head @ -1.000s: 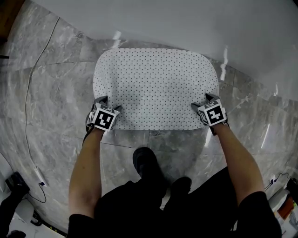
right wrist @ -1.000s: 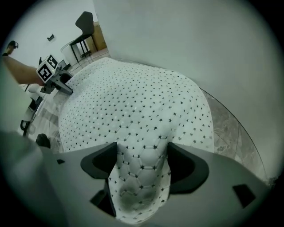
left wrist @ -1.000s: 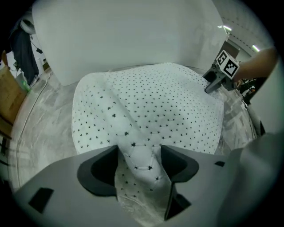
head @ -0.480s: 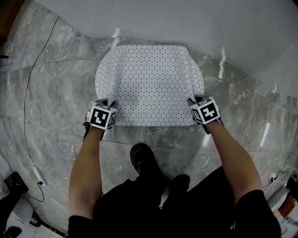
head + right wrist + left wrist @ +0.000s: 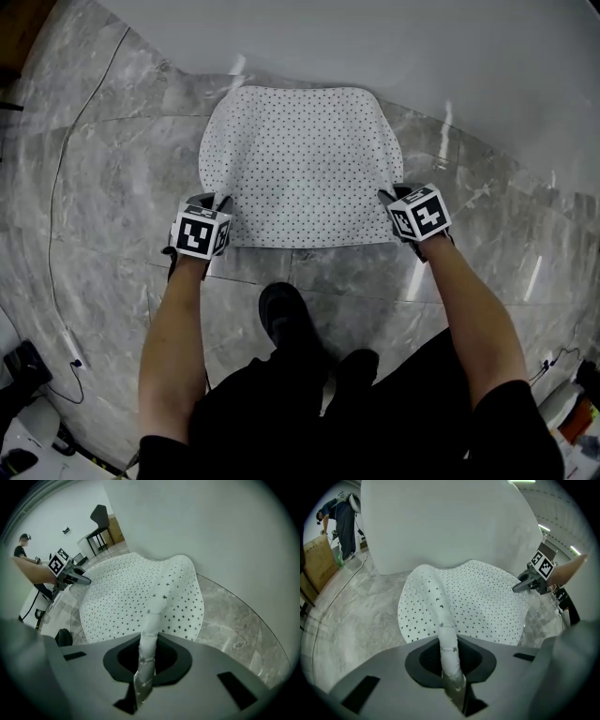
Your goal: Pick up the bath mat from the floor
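The white, star-dotted bath mat (image 5: 298, 164) lies on the grey marble floor (image 5: 103, 197), with its near corners drawn up off it. The left tool (image 5: 217, 202) has just been closing its jaws and pinches a fold of the near-left corner between them. The right tool (image 5: 389, 194), jaws likewise just closed almost together, clamps the near-right corner.

Both arms stretched toward 12 o'clock, tongs tipped steeply down. My left gripper (image 5: 217, 200) at 10 o'clock has just been closing onto the bath mat (image 5: 295, 159). My right gripper (image 5: 389, 195) at 2 o'clock pinches it too.
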{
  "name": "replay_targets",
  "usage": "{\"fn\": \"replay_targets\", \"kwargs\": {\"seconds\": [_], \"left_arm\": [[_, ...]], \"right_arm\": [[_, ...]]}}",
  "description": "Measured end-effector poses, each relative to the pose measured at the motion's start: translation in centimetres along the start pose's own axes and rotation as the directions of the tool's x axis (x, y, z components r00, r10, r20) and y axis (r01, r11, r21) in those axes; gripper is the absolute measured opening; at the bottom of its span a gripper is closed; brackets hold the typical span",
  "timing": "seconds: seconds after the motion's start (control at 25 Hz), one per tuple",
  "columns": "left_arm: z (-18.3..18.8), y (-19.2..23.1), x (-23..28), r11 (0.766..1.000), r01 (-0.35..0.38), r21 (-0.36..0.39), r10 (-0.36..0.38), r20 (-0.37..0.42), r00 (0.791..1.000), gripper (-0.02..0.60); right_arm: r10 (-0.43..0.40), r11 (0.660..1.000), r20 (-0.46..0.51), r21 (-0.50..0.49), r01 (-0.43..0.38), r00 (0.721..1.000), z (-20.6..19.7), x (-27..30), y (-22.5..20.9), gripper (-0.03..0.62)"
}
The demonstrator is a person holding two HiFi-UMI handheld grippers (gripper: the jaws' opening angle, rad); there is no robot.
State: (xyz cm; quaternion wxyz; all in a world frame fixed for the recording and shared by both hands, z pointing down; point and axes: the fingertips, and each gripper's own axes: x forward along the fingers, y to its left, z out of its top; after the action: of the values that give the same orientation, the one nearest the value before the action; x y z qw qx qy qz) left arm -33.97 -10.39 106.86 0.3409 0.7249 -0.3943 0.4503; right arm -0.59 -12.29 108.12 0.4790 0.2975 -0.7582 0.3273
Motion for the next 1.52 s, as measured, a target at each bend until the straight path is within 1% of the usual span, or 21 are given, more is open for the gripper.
{"fn": "replay_targets", "kwargs": {"seconds": [0.28,0.48,0.68,0.76,0.88,0.96,1.04,1.2,1.32,1.52], "left_arm": [[0.8,-0.3,-1.1,1.0,-0.027,-0.003,0.027,0.039,0.999,0.05],[1.2,-0.5,-1.5,1.0,-0.015,-0.018,0.016,0.073,0.997,0.049],[1.5,-1.6,-1.1,1.0,-0.004,0.018,0.003,0.066,0.998,0.049],[1.9,-2.0,-1.2,1.0,0.0,0.026,-0.002,0.08,0.997,0.049],[2.9,-2.2,-1.6,1.0,0.006,0.021,-0.008,0.12,0.993,0.049],[3.5,-2.3,-2.0,1.0,0.008,0.011,-0.01,0.148,0.989,0.048],[3.9,-2.3,-2.5,1.0,0.005,-0.005,-0.004,0.178,0.984,0.048],[5.1,-1.6,-3.8,0.999,-0.006,-0.05,0.018,0.24,0.971,0.048],[5.4,-1.8,-4.4,0.999,-0.017,-0.038,0.025,0.245,0.969,0.048],[5.2,-2.4,-4.3,0.999,-0.037,-0.016,0.04,0.236,0.971,0.048]], "right_arm": [[0.016,1.0,0.044,-0.023,-0.015,0.999,1.0,-1.4,0.3,0.038],[0.023,0.999,0.056,-0.042,-0.021,0.998,1.1,-1.9,0.6,0.038],[0.008,0.999,0.038,-0.036,-0.006,0.999,-0.2,-2.4,-0.2,0.037],[-0.005,1.0,0.043,-0.026,0.007,0.999,-0.6,-2.7,-0.9,0.037],[-0.019,1.0,0.085,-0.012,0.02,0.996,0.0,-3.8,-1.6,0.035],[-0.019,1.0,0.119,-0.019,0.021,0.993,1.0,-4.6,-1.5,0.035],[-0.014,1.0,0.156,-0.021,0.017,0.988,2.0,-5.5,-1.4,0.035],[-0.017,1.0,0.23,0.013,0.015,0.973,3.9,-7.2,-2.1,0.035],[-0.023,1.0,0.238,0.015,0.02,0.971,4.5,-7.9,-2.4,0.035],[-0.024,1.0,0.22,-0.011,0.027,0.975,3.9,-7.5,-1.6,0.035]]}}
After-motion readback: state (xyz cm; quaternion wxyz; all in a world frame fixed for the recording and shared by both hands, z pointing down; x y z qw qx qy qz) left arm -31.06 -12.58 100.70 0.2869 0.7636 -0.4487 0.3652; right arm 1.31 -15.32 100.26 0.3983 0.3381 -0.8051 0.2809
